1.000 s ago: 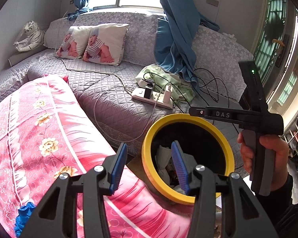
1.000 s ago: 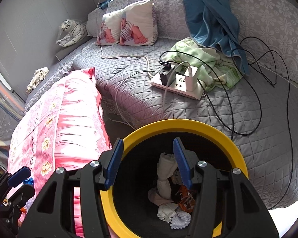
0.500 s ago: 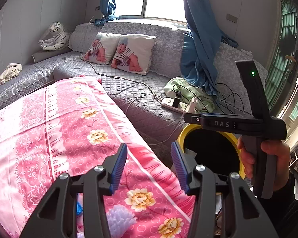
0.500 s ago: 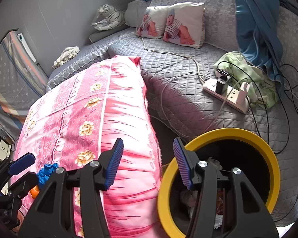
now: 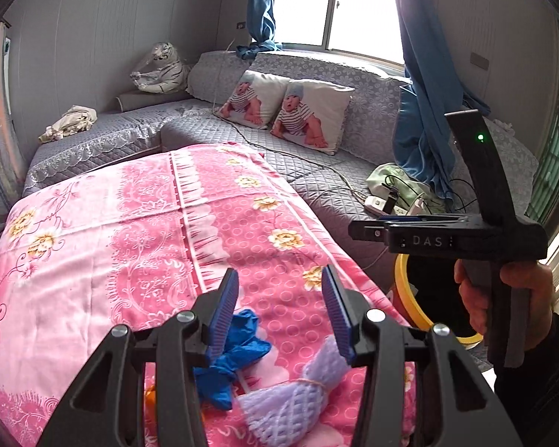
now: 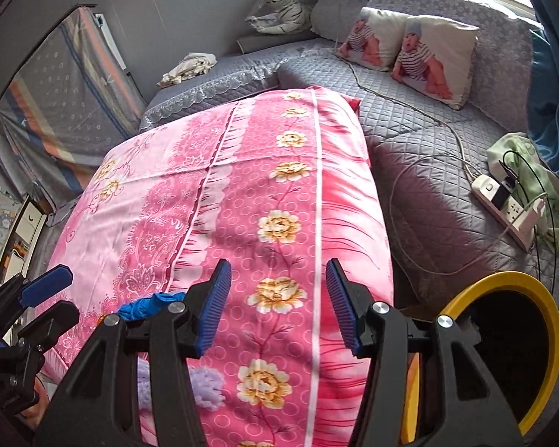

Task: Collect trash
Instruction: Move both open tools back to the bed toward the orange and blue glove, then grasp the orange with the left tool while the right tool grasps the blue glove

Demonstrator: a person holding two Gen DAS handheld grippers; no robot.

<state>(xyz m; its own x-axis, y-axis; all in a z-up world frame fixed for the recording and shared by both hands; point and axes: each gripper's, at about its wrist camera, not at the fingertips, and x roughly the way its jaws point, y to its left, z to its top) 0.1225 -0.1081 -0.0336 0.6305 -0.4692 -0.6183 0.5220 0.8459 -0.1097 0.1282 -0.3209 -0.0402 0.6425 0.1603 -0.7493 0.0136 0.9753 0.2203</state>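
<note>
Hovering both tools over the pink flowered cloth (image 5: 138, 231) that covers the tabletop, I have nothing in either: the left tool (image 5: 279, 309) stands partly open with bare cloth showing between its blue pads, and the right tool (image 6: 277, 307) is parted about as much, also empty, out over the cloth's right edge. The trash I can see lies at the near edge of the cloth: a crumpled blue glove (image 5: 238, 357) just beside the left tool's left finger, a lilac foam net (image 5: 298, 395) tied in the middle just right of it, and a scrap of something orange (image 5: 149, 396) mostly hidden behind the tool, so I cannot tell what it is. The yellow-rimmed bin (image 6: 540, 339) sits low on the right, beside the tabletop and below its level. My main worry is the cloth itself: it looks loose and soft, so closing on the glove could pinch a fold of fabric with it and drag the whole cover, spilling the other pieces off the near edge. The glove and the net lie touching, so a careless grab may catch both or flick one away. The net looks springy and light, and I judge it could squirt out of a half-closed tool. With both tools so close together, they could also knock each other, and a drop made short of the rim would land on the floor.
</note>
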